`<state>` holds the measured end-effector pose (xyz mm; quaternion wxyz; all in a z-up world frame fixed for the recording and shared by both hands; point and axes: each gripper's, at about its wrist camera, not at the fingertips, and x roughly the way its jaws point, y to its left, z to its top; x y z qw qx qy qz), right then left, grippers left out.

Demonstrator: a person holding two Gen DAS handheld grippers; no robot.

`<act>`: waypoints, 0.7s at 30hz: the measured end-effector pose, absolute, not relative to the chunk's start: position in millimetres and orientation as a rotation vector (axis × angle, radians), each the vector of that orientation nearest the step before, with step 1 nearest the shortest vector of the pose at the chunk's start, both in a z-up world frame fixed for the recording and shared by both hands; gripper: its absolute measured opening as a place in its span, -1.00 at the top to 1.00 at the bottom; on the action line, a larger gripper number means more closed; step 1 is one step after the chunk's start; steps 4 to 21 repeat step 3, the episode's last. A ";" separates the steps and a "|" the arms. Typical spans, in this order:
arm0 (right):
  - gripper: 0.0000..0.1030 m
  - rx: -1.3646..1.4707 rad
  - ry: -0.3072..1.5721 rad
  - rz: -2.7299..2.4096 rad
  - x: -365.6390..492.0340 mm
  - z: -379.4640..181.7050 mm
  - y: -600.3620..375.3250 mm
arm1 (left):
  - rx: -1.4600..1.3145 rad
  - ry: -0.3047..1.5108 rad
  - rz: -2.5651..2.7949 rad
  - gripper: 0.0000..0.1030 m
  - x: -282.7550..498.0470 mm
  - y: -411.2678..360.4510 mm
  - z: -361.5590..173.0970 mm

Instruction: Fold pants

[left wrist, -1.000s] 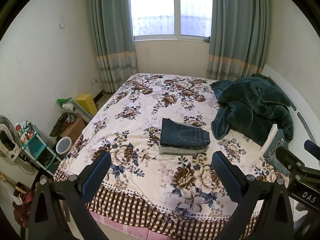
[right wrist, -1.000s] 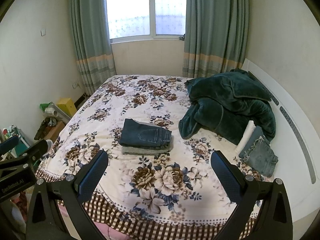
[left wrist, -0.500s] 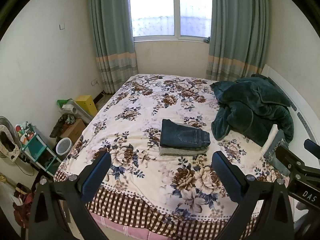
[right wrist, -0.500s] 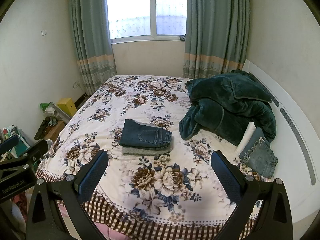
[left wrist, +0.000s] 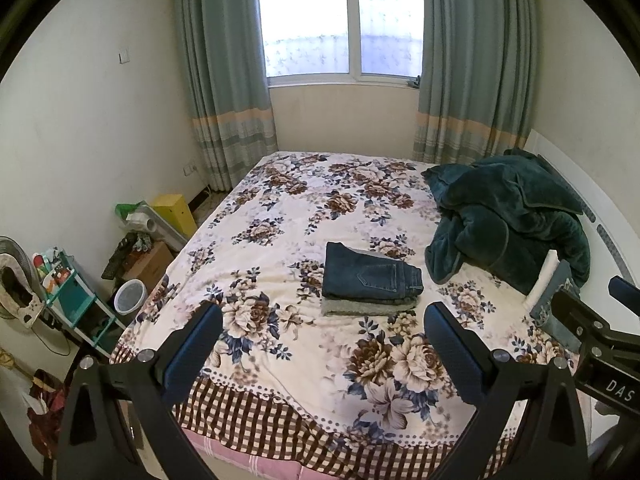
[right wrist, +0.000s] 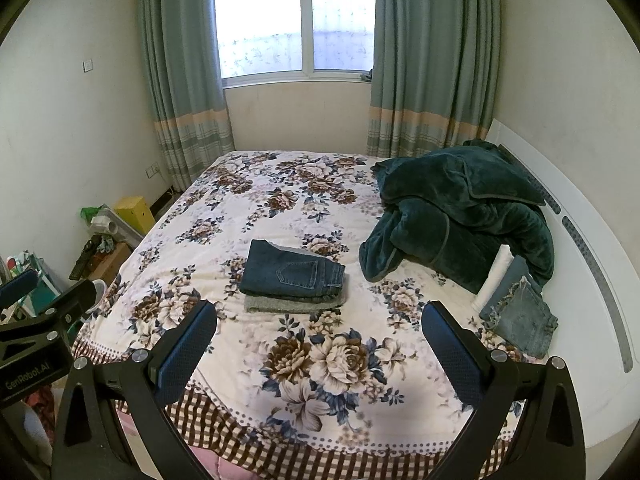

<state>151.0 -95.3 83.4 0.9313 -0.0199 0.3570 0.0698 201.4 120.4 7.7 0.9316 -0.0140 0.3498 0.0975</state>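
Note:
Folded dark blue jeans [left wrist: 370,278] lie on top of a folded grey garment [left wrist: 366,307] in the middle of the floral bed [left wrist: 280,216]. The stack also shows in the right wrist view [right wrist: 294,274]. My left gripper [left wrist: 322,354] is open and empty, held back over the bed's near edge. My right gripper [right wrist: 320,354] is open and empty, also well short of the stack. Light blue folded jeans [right wrist: 520,316] and a white roll [right wrist: 494,276] lie at the bed's right side.
A dark green blanket [right wrist: 460,216] is heaped at the right by the white headboard [right wrist: 592,256]. Left of the bed stand a yellow box [left wrist: 172,214], a cardboard box [left wrist: 146,258], a bin [left wrist: 130,295] and a teal rack [left wrist: 72,296].
Both grippers have drawn back and risen slightly. The stack and all else on the bed lie as before.

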 end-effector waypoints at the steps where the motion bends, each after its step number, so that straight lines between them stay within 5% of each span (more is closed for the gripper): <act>1: -1.00 -0.039 0.732 0.144 151.1 83.4 -95.3 | -0.028 0.717 0.197 -1.00 201.9 120.1 8.3; 21: -1.00 -0.038 0.734 0.142 150.9 83.2 -95.0 | -0.030 0.717 0.198 -1.00 201.9 120.1 8.3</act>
